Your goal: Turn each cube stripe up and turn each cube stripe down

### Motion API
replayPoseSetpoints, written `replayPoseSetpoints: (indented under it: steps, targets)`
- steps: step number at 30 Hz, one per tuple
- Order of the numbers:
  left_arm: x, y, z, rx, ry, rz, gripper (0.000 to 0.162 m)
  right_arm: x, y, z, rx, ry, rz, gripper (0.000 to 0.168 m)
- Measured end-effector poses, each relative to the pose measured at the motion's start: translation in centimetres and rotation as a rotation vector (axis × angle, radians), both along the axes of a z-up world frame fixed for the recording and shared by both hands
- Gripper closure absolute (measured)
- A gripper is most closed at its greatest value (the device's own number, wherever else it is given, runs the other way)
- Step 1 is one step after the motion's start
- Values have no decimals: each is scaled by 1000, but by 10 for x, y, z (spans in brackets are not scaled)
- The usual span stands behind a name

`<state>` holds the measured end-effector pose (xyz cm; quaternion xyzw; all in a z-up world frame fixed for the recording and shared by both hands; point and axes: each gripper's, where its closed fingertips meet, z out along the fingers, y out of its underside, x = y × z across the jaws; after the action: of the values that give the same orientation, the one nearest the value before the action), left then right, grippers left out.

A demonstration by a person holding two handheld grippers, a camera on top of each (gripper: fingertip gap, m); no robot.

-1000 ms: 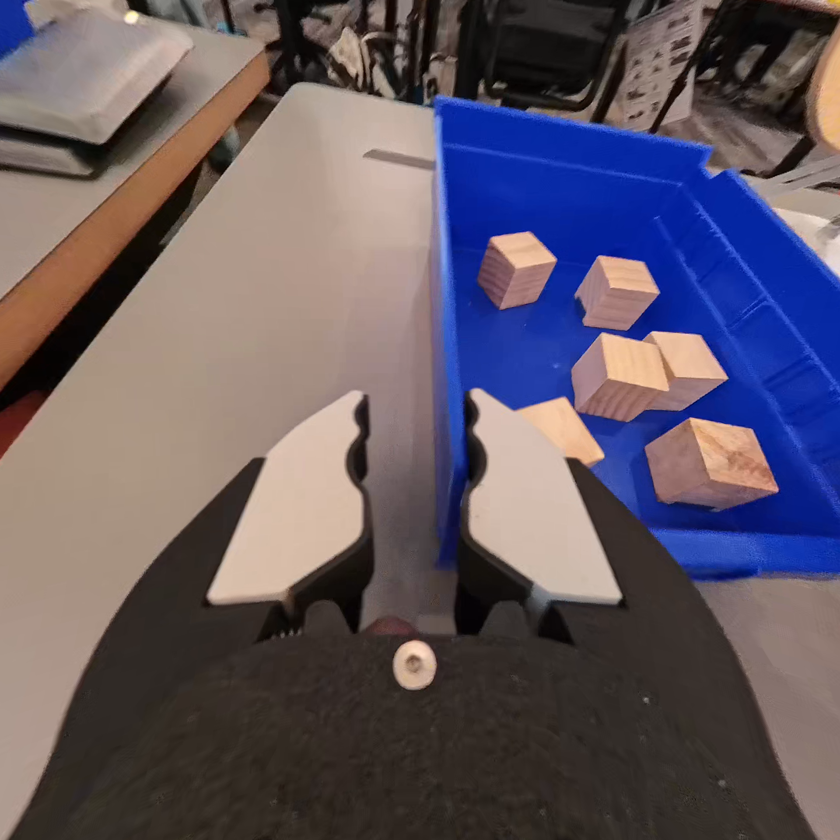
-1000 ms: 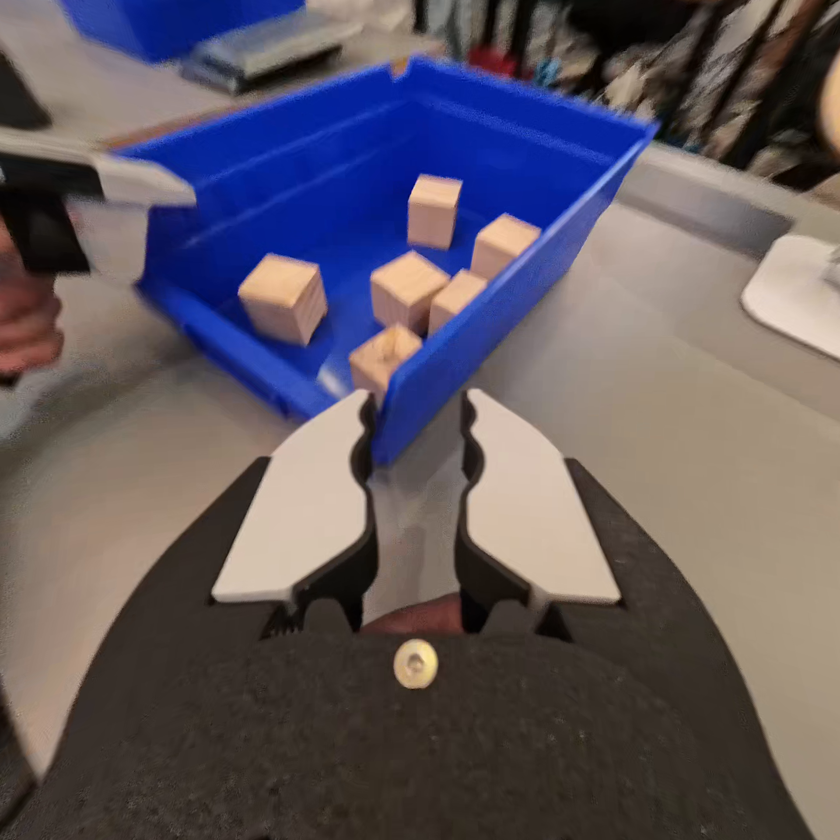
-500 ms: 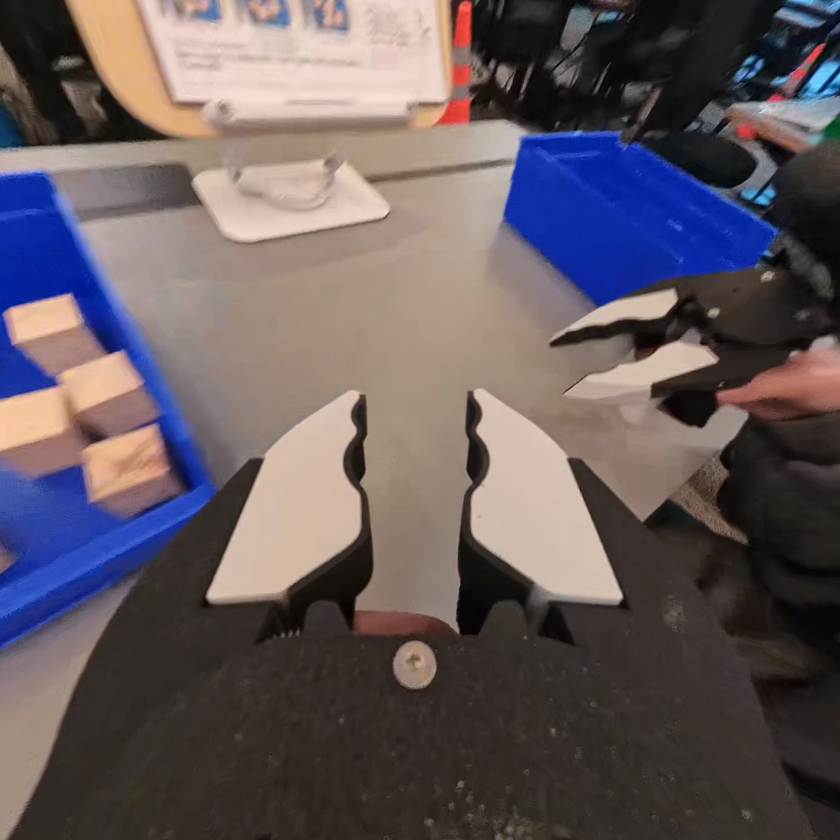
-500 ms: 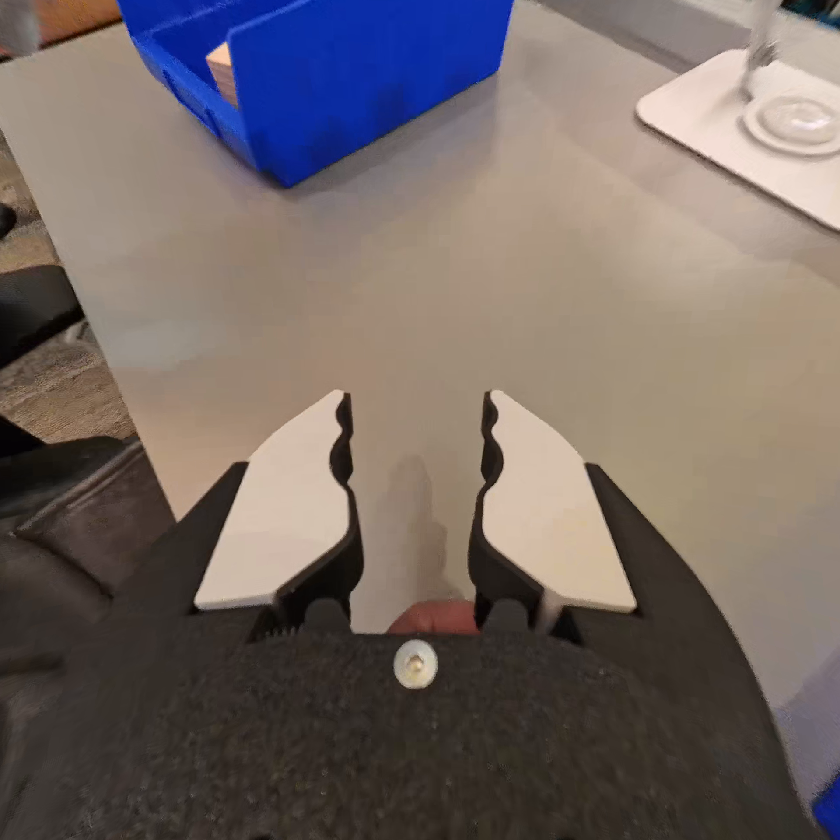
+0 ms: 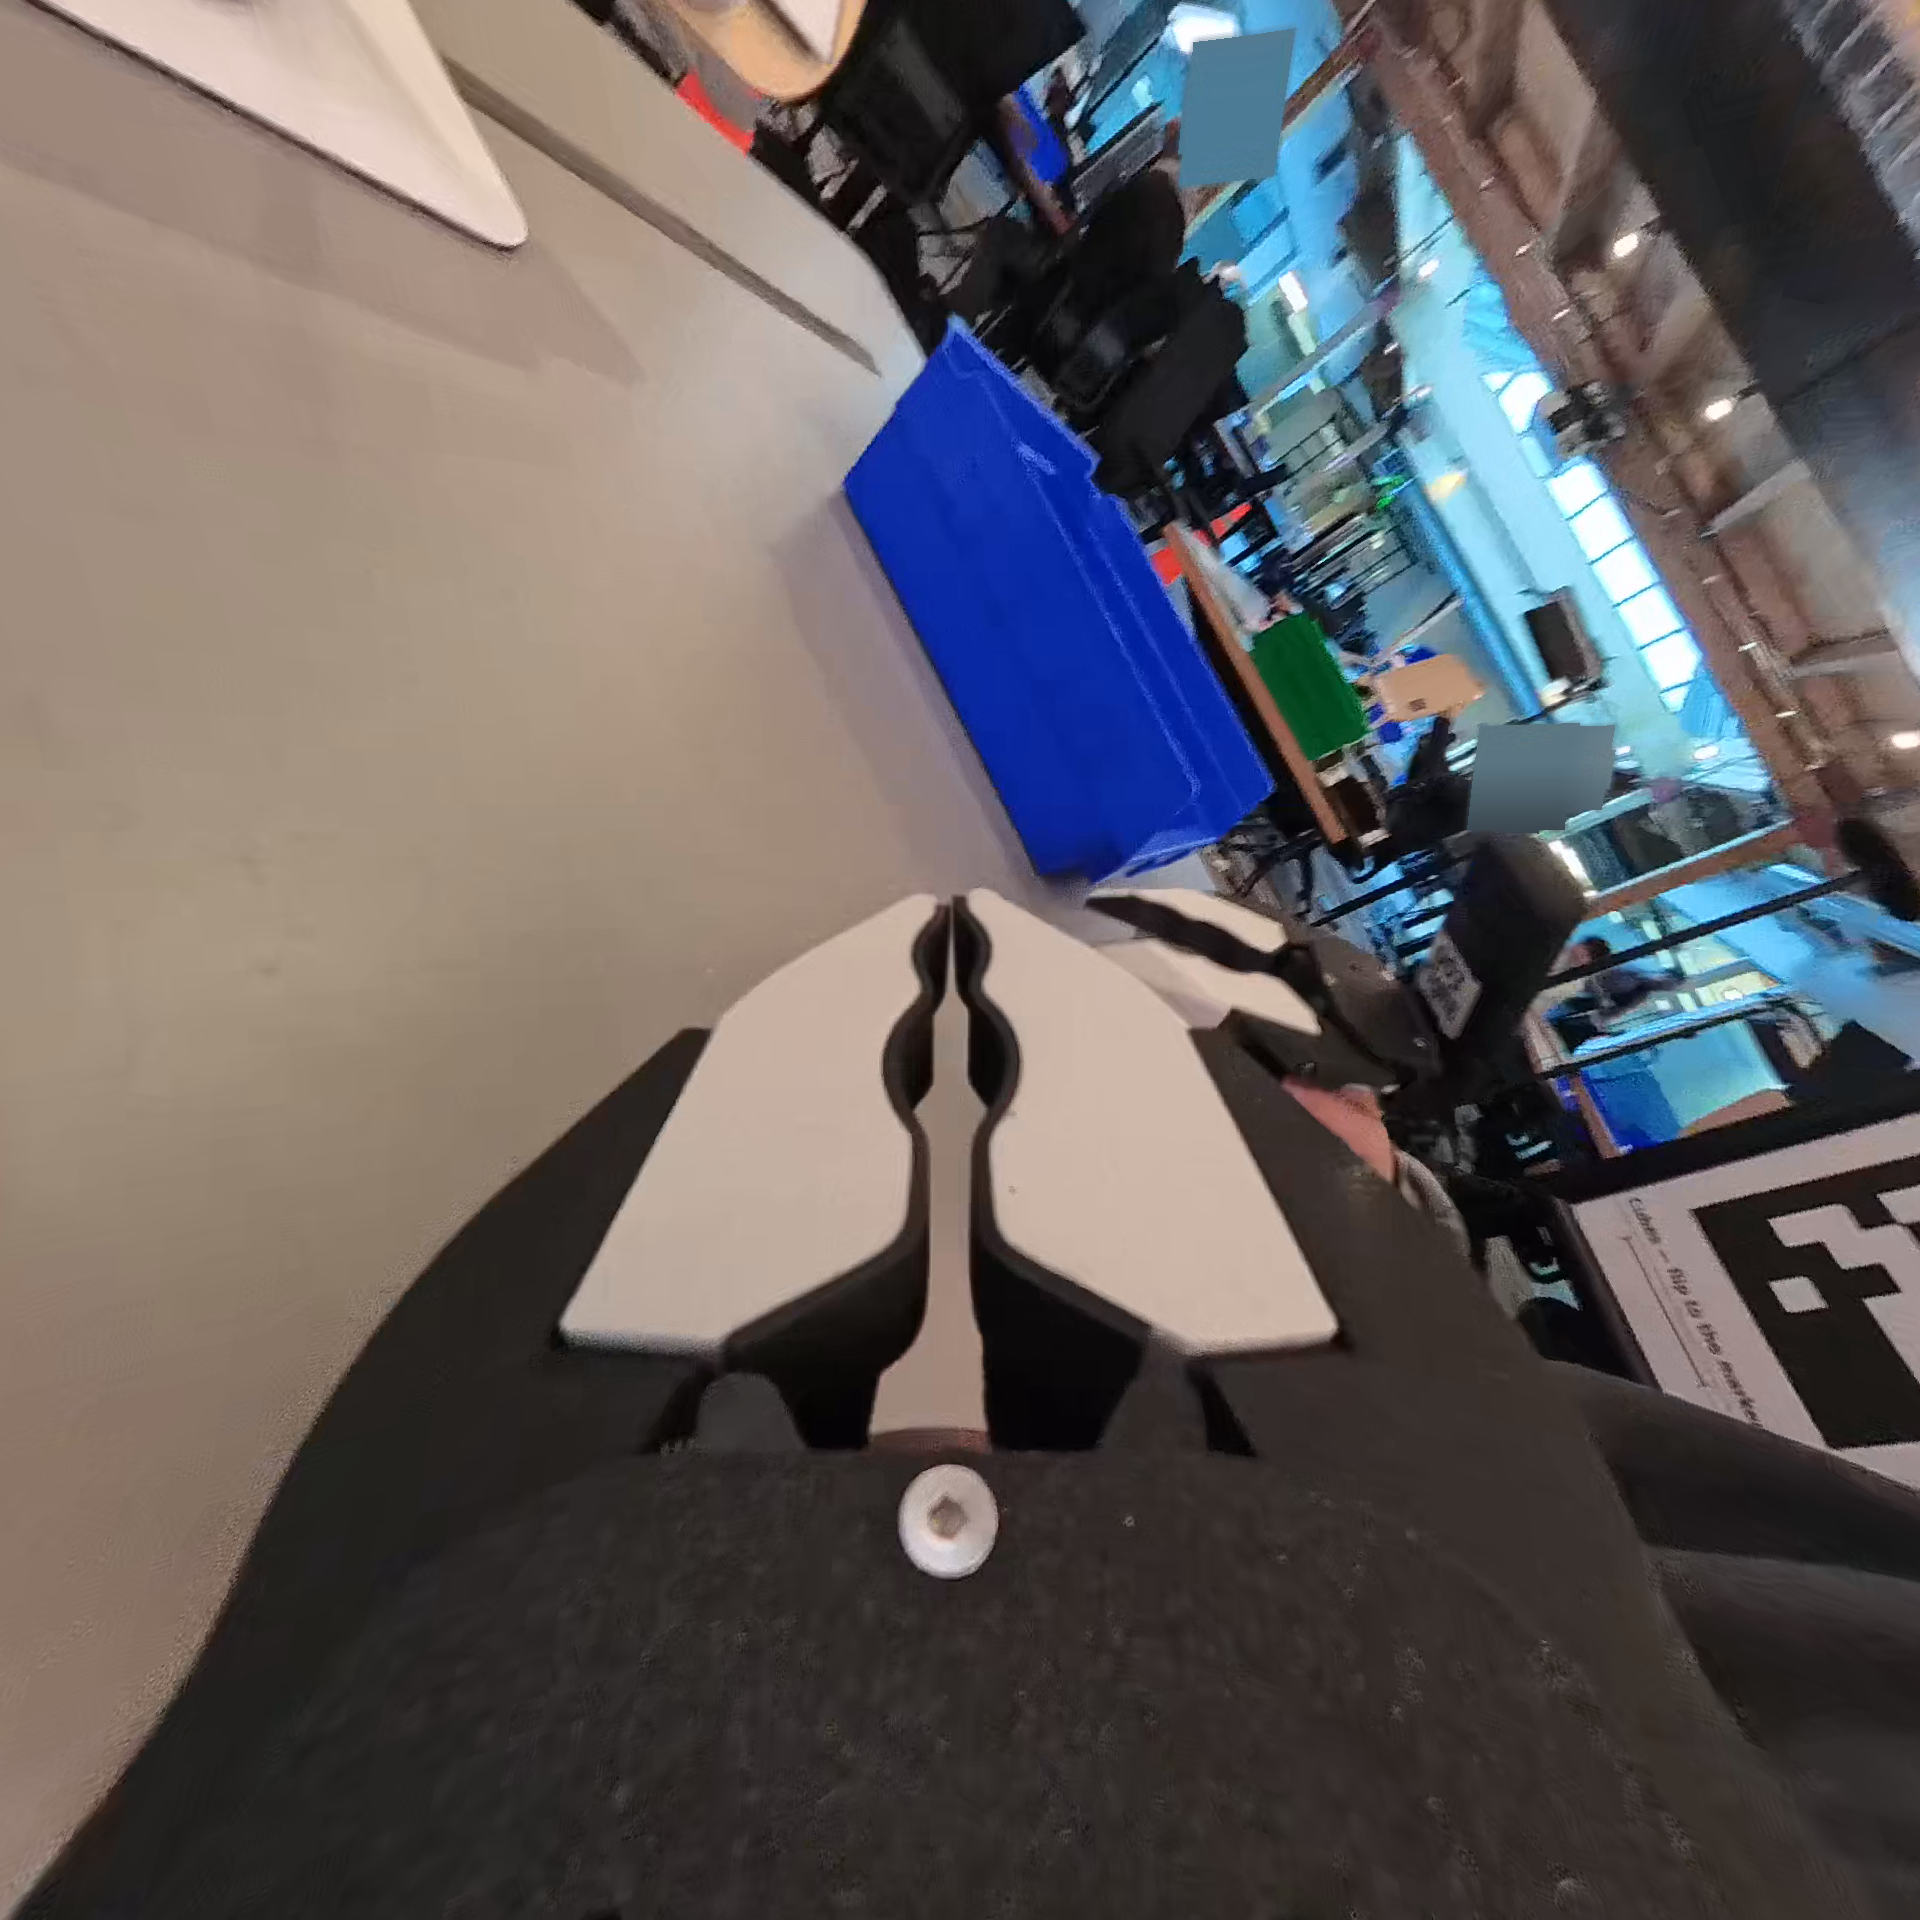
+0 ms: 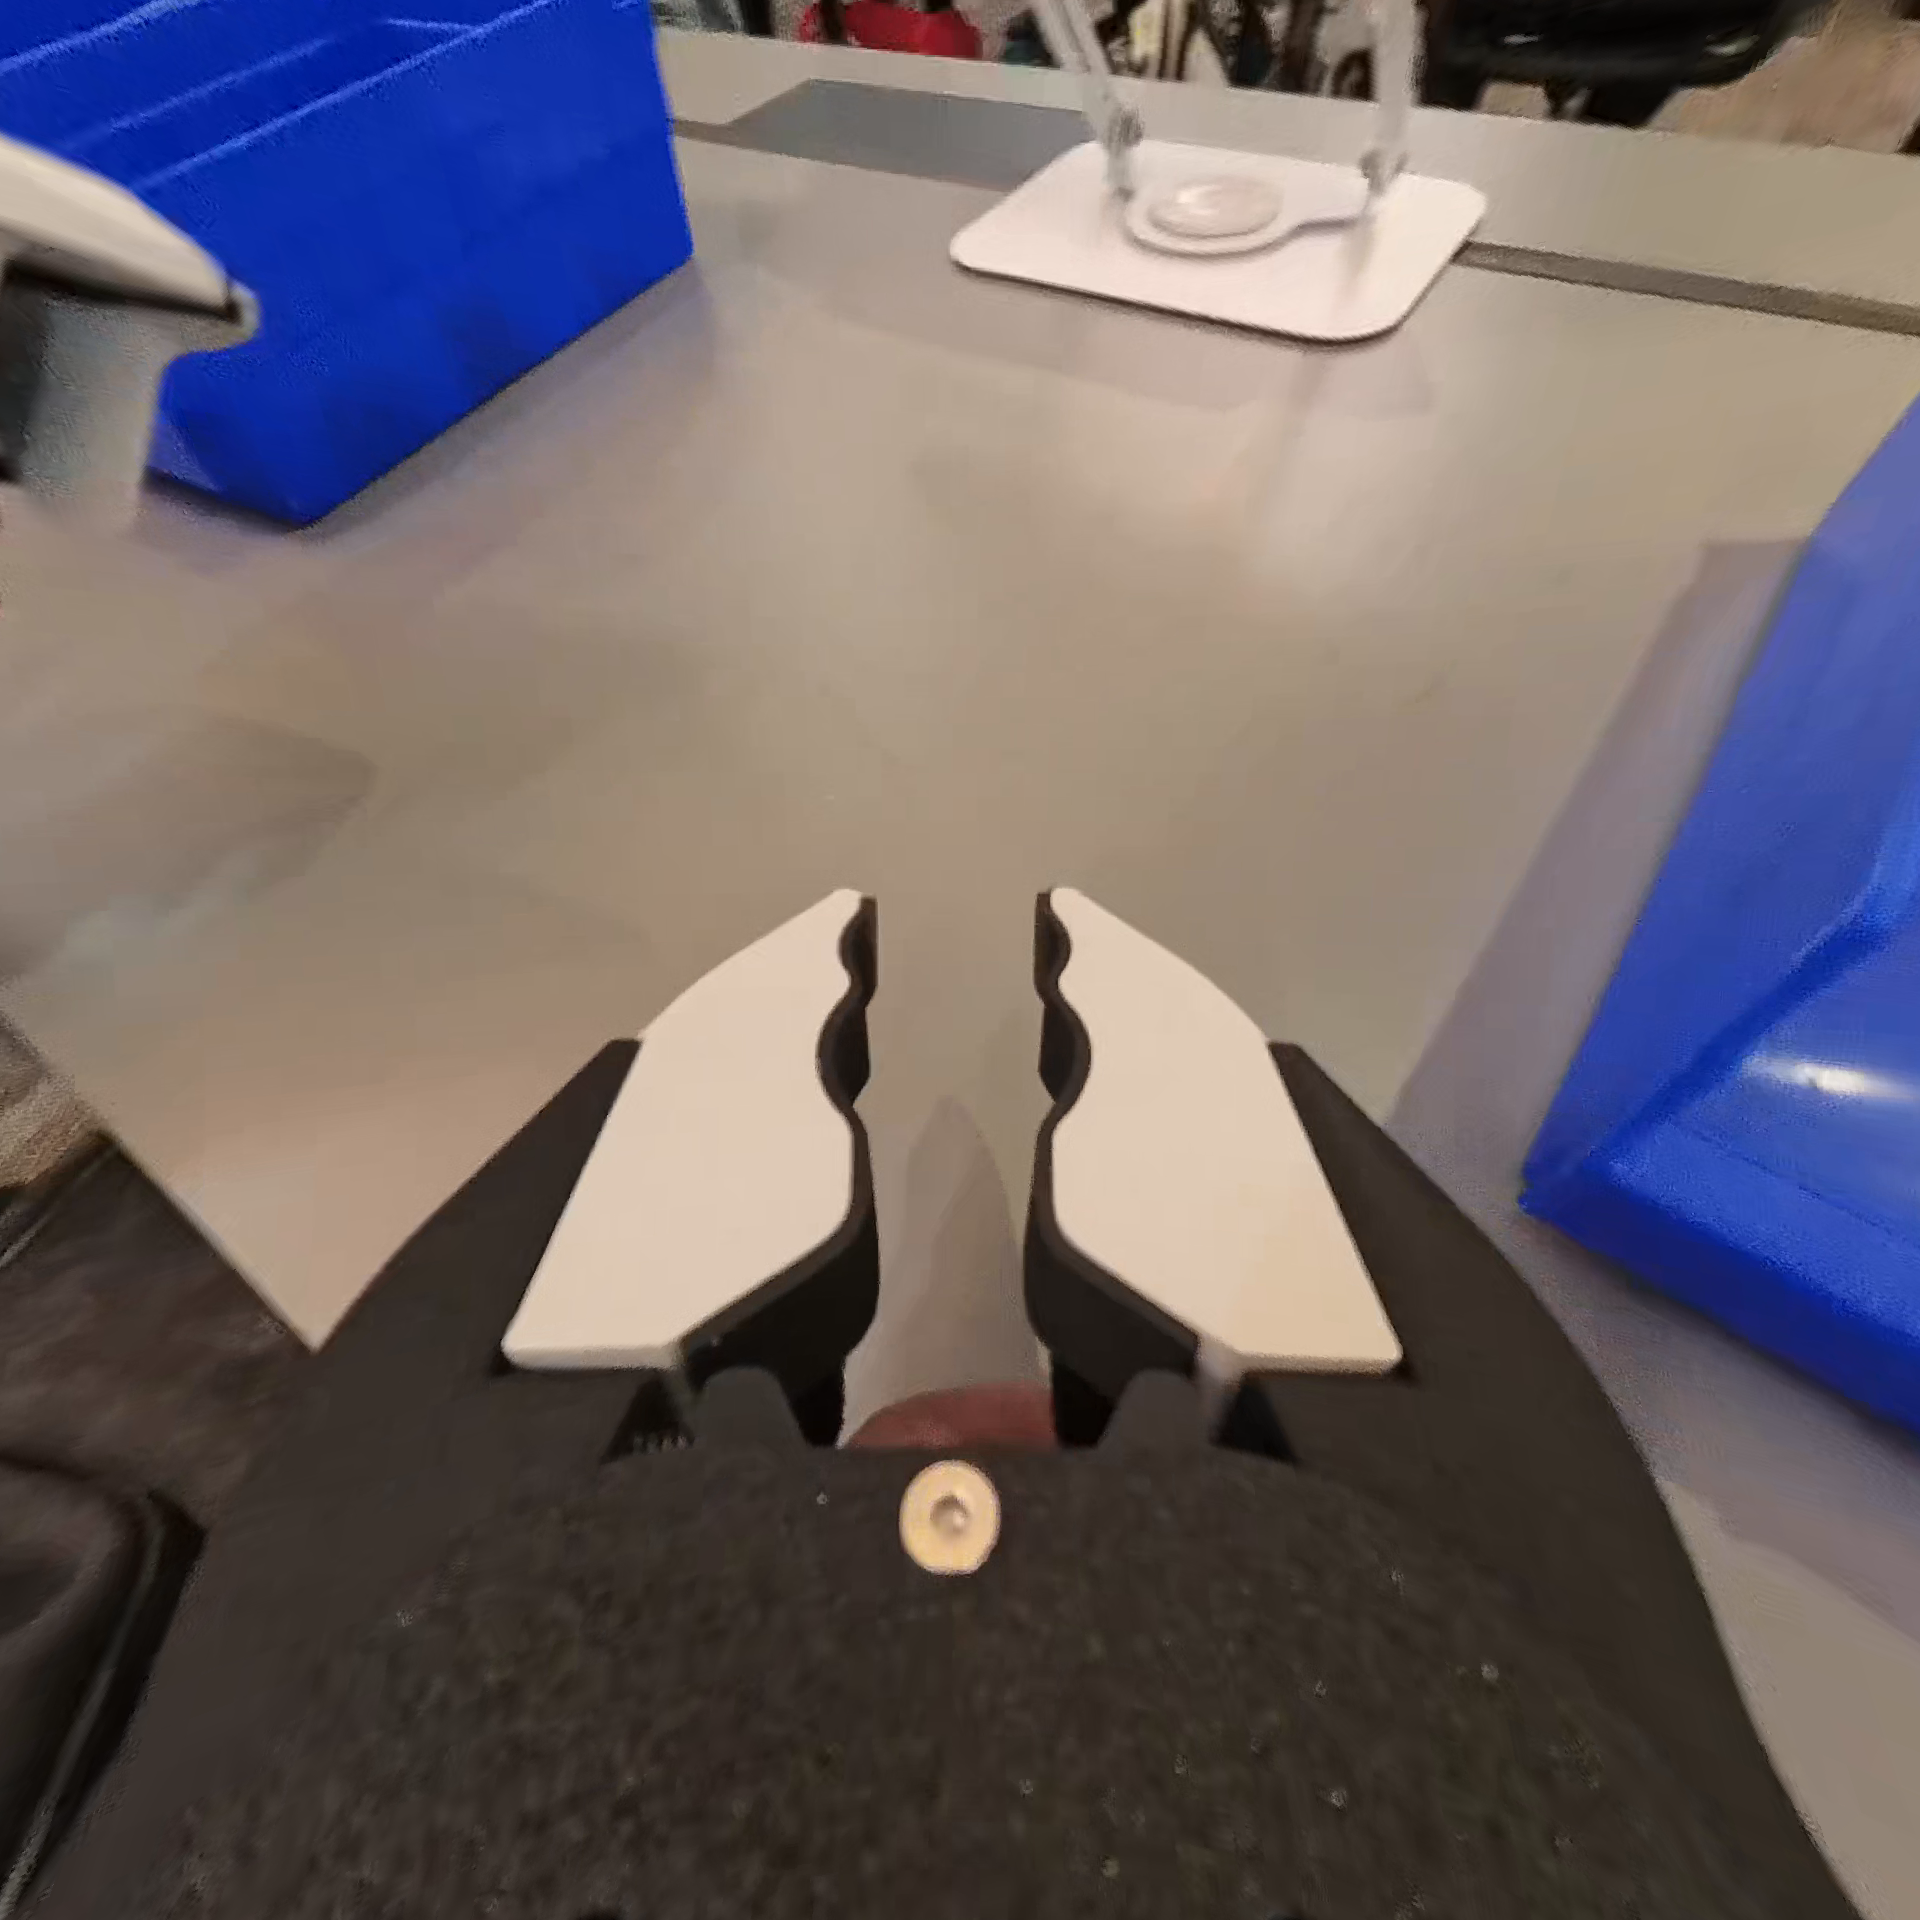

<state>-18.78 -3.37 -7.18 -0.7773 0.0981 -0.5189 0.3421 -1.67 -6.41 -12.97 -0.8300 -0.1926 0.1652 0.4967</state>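
Beside left gripper [image 5: 952, 914]: marker card [image 5: 1766, 1309] (printed text).

Your right tongs [image 6: 956, 904] have smooth matt white plates over rough, felt-like black cloth. The grey surface [image 6: 935, 623] under them has a soft sheen. Left of them, the blue bin [image 6: 416, 239] looks like glossy plastic.

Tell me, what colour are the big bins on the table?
Blue bins, clearest in the right wrist view.
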Motion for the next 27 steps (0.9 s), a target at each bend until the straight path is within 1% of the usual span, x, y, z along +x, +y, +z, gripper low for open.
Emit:
replayPoseSetpoints:
  steps: [2,4,5,7,8,10,12,13,14,15,16,17,18,19,20,21,22,25,27]
  targets:
    - [-3,1,-7,18,74,7,162,11,9,1,39,1,-66,142]
    - [-2,-3,-4,103,132,17,162,22,17,3,84,-11,-129,154]
    - [-1,-6,-1,154,158,24,162,23,18,5,103,-7,-129,166]
    - [6,-18,3,301,211,12,162,19,17,11,140,31,-85,168]
    - [7,-21,5,371,245,30,162,17,17,13,147,52,-72,168]
    - [-3,-18,3,462,377,131,162,20,18,19,176,101,-90,168]
    - [-25,-8,-3,534,563,245,162,22,18,26,223,100,-104,168]
    - [-36,-5,-5,572,624,295,162,22,17,26,227,89,-106,168]
    - [-46,-3,-5,599,647,339,162,22,15,26,222,81,-101,167]
    - [-53,-3,-7,601,639,361,162,19,13,25,216,79,-79,160]
    - [-57,-3,-11,582,614,353,159,15,10,24,210,79,-51,150]
    - [-61,-4,-19,536,588,336,148,12,8,22,200,84,-36,137]
    - [-62,-6,-27,491,564,293,131,11,8,21,187,89,-34,129]
    - [-65,-8,-35,453,549,257,120,11,7,21,181,84,-27,125]
    - [-70,-8,-41,427,544,249,118,12,8,20,181,66,-31,124]
    - [-75,-8,-45,414,535,256,112,14,9,21,185,51,-42,121]
    - [-78,-8,-46,408,526,262,102,15,10,22,192,47,-50,117]
    - [-80,-9,-38,430,512,286,95,16,9,24,192,75,-50,117]
    - [-81,-11,-33,465,535,303,94,16,9,21,187,67,-50,116]
